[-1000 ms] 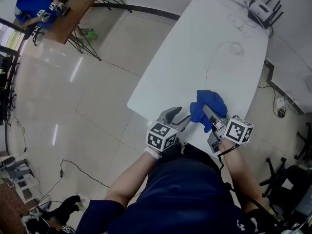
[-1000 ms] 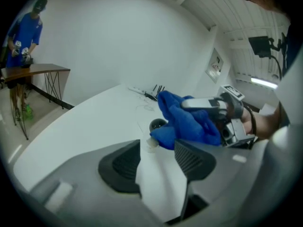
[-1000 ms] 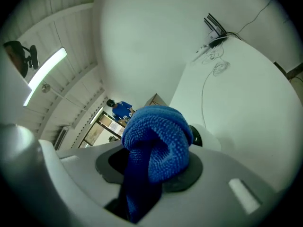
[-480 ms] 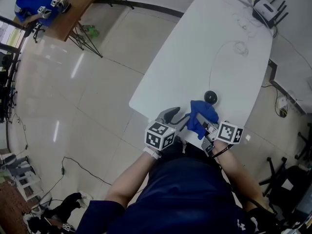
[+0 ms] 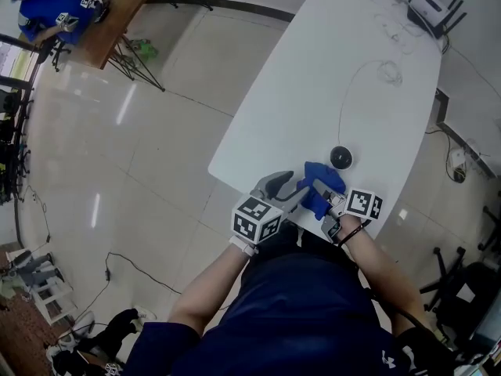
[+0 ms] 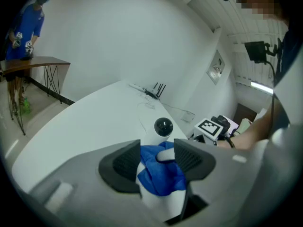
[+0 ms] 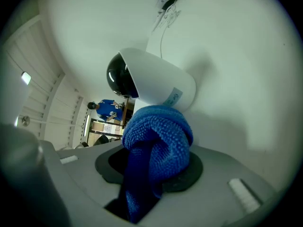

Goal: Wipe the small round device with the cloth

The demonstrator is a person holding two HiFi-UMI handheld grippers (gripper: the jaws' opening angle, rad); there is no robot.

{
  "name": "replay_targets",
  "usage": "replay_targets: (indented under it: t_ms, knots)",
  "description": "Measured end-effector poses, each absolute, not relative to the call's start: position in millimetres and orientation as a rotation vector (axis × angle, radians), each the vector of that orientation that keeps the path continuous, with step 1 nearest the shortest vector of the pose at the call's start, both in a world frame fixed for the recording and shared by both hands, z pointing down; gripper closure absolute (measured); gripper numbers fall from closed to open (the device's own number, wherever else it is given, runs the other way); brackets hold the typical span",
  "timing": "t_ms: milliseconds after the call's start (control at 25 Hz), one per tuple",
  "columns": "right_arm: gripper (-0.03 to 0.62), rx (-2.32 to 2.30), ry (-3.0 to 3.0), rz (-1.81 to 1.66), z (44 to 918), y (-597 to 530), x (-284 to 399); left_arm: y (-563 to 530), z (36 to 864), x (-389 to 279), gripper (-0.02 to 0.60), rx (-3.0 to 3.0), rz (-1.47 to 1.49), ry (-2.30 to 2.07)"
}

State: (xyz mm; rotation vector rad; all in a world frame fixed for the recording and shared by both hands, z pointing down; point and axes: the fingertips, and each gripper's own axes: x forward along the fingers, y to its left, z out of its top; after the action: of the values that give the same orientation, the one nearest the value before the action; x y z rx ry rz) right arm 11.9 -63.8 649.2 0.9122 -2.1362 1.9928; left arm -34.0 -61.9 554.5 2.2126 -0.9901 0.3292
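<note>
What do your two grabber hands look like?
The left gripper and right gripper are grey plastic. Each has two jaws lined with dark ribbed pads. Each also carries a white cube printed with black square markers. The person wears a dark navy short-sleeved shirt, and a black cord loops at the right wrist.

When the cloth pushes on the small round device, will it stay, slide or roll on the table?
The device looks small and rounded, lying on a smooth white table, so it may well slide or roll. Its thin cable probably gives little hold. Steadying it seems wise.
</note>
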Motion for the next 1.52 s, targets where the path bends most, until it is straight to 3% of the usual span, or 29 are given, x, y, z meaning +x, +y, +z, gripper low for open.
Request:
replay_targets:
  t_ms: [80,240,360,600,720,960,1240,1520]
  knots:
    - [0.441,0.862,-2.219,1.863,638.6,-62.1,8.6,-57.1,553.4,-28.5,0.345,2.241,0.358,-0.944]
    - [0.434,0.712,-2.465,1.583,595.1,-57.3,2.7,-33.3,558.2,-10.2,0.193,2.327,0.504,-0.757]
    - [0.416,0.574,-2.609,1.555,558.5,-50.1,0.0,-21.6,549.7,2.4,0.152,2.346,0.481,-0.668]
    - [0.222,0.342,-2.764,1.722,495.7,-33.3,-8.2,-20.7,530.7,28.2,0.152,2.373,0.411,-0.681]
    - [0.196,0.273,-2.821,1.712,478.2,-26.3,-10.9,-27.8,527.6,30.3,0.201,2.362,0.386,-0.731]
    - [0.211,0.375,-2.885,1.717,470.1,-40.1,6.2,-38.3,505.4,26.3,0.382,2.326,0.166,-0.741]
    - [0.254,0.61,-2.981,1.782,459.7,-58.9,59.6,-78.2,496.9,-10.3,0.4,2.284,0.103,-0.917]
    - [0.326,0.933,-3.005,1.792,465.9,-83.3,121.2,-105.0,500.9,20.5,0.397,2.224,0.114,-0.792]
